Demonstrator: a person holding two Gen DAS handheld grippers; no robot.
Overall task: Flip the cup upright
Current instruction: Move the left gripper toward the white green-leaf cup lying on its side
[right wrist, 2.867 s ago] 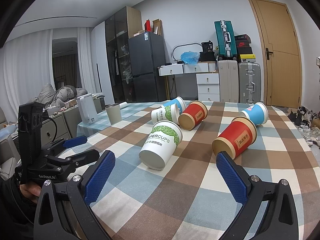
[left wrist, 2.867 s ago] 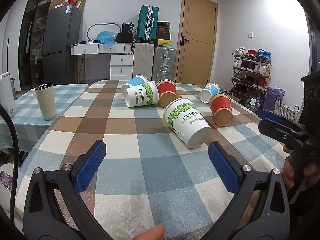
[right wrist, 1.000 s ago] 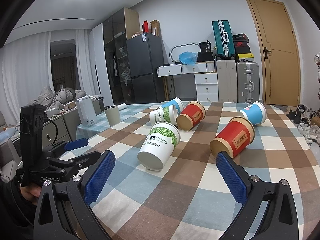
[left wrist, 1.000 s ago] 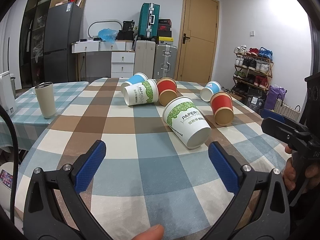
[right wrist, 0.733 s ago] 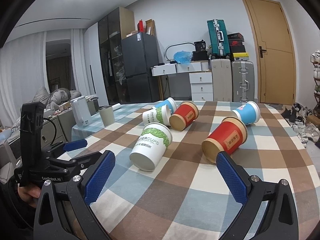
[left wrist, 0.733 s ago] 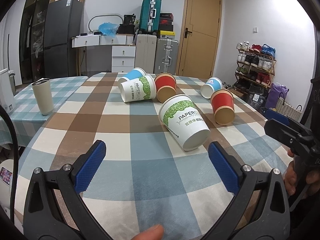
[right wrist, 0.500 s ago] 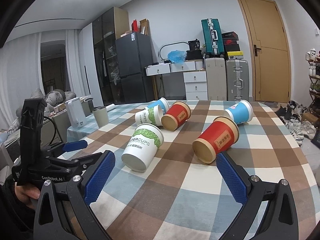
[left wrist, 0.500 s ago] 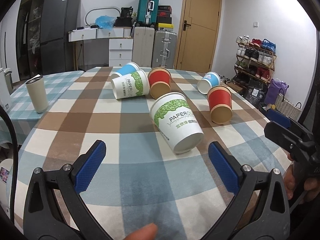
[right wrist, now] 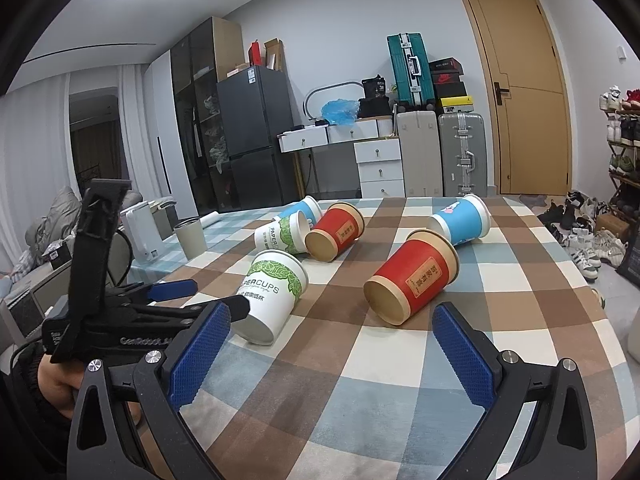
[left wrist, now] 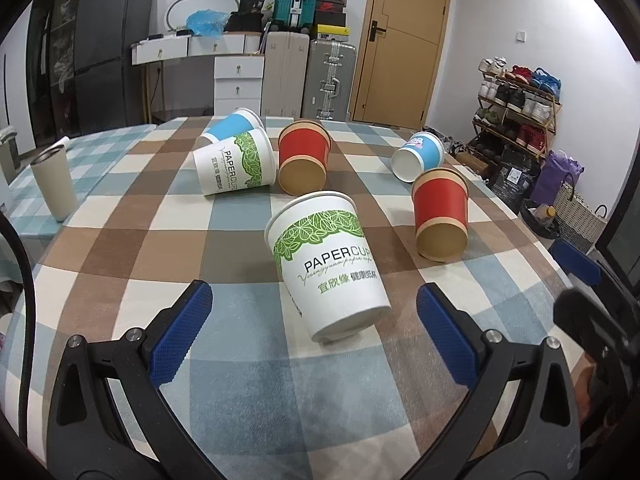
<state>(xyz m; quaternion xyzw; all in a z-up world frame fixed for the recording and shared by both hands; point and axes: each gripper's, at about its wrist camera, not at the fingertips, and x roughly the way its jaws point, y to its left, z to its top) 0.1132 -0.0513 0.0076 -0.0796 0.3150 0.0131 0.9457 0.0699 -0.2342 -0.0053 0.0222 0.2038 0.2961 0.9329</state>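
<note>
Several paper cups lie on their sides on the checked tablecloth. The nearest, a white cup with green leaves, lies just ahead of my open left gripper, base toward me; it also shows in the right wrist view. A red cup lies to its right, and shows in front of my open, empty right gripper as the near red cup. Farther back lie a second white cup, a second red cup and two blue cups.
A beige tumbler stands upright at the table's left edge. The right gripper's body sits at the right of the left wrist view; the left gripper's body sits at the left of the right wrist view. Suitcases, drawers and a shoe rack stand beyond the table.
Both grippers have moved forward toward the cups. The white leafy cup now lies close between the left gripper's fingers. No cup has moved.
</note>
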